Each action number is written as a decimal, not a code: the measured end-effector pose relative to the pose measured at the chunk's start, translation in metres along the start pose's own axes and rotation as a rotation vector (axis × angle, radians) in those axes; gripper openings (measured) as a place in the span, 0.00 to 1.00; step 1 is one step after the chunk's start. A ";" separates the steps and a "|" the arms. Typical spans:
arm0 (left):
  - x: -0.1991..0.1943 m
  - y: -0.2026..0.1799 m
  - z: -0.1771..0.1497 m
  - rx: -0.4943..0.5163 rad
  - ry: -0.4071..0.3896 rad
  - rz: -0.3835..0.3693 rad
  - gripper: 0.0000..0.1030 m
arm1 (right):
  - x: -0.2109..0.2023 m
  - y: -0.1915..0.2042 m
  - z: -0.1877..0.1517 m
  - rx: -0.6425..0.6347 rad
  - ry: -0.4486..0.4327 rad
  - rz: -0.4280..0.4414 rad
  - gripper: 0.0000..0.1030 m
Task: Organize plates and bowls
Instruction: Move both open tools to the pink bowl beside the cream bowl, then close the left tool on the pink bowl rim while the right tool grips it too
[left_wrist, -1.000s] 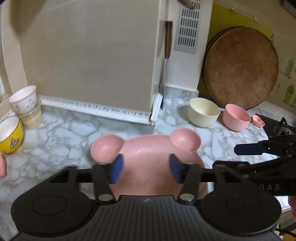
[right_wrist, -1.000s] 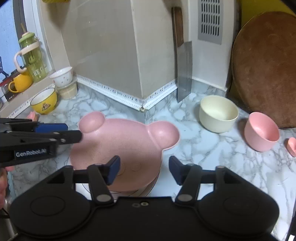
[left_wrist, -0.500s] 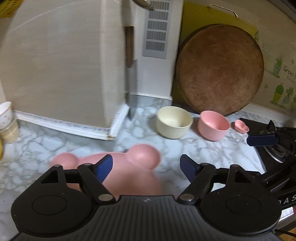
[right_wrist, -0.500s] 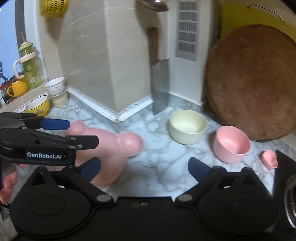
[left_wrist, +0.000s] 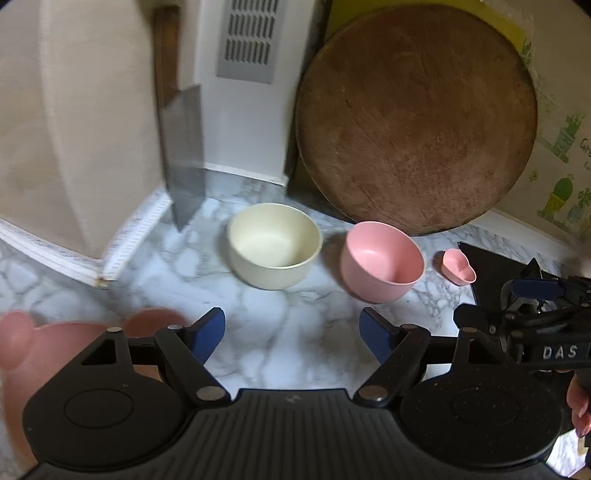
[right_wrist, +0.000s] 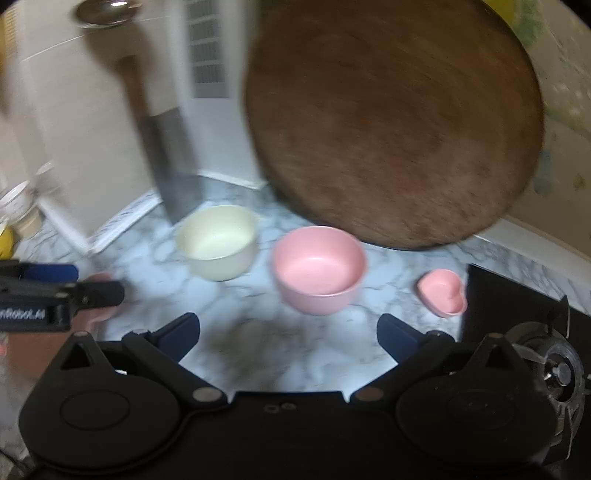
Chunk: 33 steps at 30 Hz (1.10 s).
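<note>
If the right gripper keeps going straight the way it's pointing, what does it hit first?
Most likely the pink bowl. The right gripper is open over bare marble, and that bowl sits nearly centred ahead of it. The cream bowl lies left of the line. The frame is blurred, so depth is uncertain.

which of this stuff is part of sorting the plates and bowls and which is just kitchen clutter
For the job:
cream bowl
pink bowl
small heart dish
bear-shaped pink plate

Just lying about:
round wooden board
cleaver
stove burner
</note>
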<state>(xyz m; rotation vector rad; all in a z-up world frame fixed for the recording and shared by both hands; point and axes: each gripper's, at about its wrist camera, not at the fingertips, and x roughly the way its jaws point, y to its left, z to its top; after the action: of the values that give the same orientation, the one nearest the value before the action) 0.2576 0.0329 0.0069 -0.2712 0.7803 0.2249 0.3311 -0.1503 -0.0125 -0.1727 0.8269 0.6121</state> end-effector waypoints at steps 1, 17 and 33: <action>0.006 -0.005 0.002 -0.006 0.004 0.003 0.77 | 0.004 -0.008 0.002 0.014 0.004 -0.009 0.99; 0.099 -0.056 0.026 -0.029 0.052 0.071 0.77 | 0.090 -0.071 0.036 0.088 0.086 -0.049 0.85; 0.160 -0.064 0.038 -0.088 0.143 0.040 0.36 | 0.150 -0.088 0.044 0.156 0.208 0.012 0.35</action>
<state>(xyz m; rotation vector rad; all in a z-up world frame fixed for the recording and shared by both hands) 0.4120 0.0010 -0.0717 -0.3580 0.9196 0.2803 0.4872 -0.1393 -0.1003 -0.0903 1.0738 0.5435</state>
